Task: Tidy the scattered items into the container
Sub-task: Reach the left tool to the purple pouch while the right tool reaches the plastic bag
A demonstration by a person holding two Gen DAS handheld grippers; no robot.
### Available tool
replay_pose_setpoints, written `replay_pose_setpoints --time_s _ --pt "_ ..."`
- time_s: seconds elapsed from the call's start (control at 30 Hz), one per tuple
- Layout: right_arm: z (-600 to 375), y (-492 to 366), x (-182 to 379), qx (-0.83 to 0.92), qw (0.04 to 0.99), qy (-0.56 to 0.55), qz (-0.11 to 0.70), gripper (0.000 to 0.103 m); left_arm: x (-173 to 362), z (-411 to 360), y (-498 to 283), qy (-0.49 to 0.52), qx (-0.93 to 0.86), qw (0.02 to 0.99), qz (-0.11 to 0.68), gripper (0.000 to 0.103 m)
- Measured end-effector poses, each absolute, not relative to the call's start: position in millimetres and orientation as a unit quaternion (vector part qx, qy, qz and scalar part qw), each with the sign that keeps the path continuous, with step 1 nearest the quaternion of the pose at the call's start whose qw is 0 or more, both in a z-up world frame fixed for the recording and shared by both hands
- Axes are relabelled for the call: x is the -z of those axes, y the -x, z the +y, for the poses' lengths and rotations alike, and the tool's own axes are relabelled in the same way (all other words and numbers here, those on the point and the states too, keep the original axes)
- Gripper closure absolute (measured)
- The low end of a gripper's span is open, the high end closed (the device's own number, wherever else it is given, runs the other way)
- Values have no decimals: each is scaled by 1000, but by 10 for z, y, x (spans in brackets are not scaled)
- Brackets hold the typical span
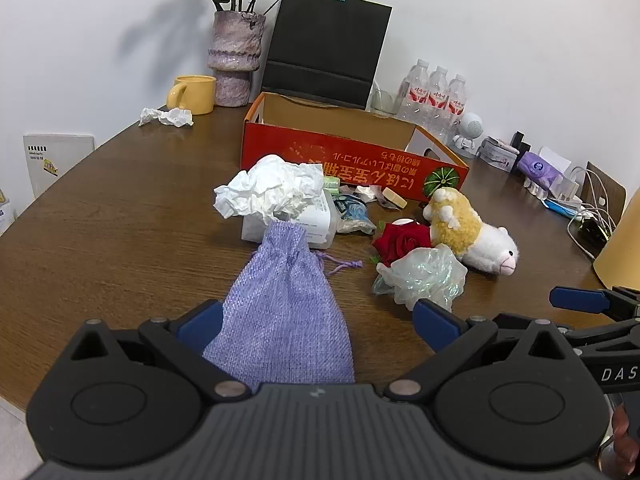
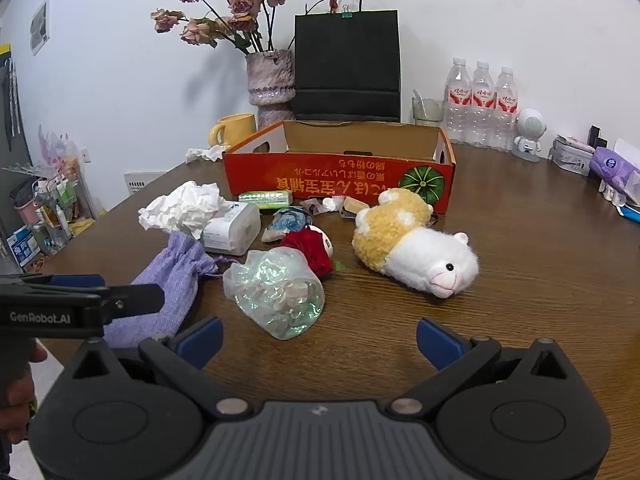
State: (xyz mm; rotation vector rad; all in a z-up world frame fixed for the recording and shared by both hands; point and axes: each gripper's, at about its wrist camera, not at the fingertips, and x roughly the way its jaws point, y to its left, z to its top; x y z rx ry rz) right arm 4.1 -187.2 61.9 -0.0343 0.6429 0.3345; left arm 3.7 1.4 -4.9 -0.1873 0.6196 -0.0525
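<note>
Left wrist view: the left gripper (image 1: pixel 318 320) fills the bottom of the frame with its blue-padded jaws spread wide. A lilac drawstring pouch (image 1: pixel 282 312) lies flat on the wooden table (image 1: pixel 120 232) between them, just beside the pad at lower left, though contact is too close to tell. At frame centre sits the container, an open red cardboard box (image 1: pixel 344 156), nothing showing inside it. In front of it lie a crumpled white tissue (image 1: pixel 268 192) on a white packet (image 1: pixel 308 224), a red rose (image 1: pixel 402 242), a crumpled iridescent plastic wrapper (image 1: pixel 424 276) and a plush alpaca (image 1: pixel 472 232) on its side. A yellow mug (image 1: pixel 192 94) stands at upper left.

Right wrist view: the right gripper (image 2: pixel 318 340) also stands wide at the bottom, empty over bare table just below the wrapper (image 2: pixel 276 292). The alpaca (image 2: pixel 416 248) lies at centre right, the box (image 2: pixel 340 168) above it.
</note>
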Motion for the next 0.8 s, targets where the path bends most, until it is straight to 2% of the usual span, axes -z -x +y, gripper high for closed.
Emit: replay_pose_setpoints --time_s 0.8 --pt "-1669 -269 -470 -186 928 36 322 0 196 90 -227 91 15 943 320 0"
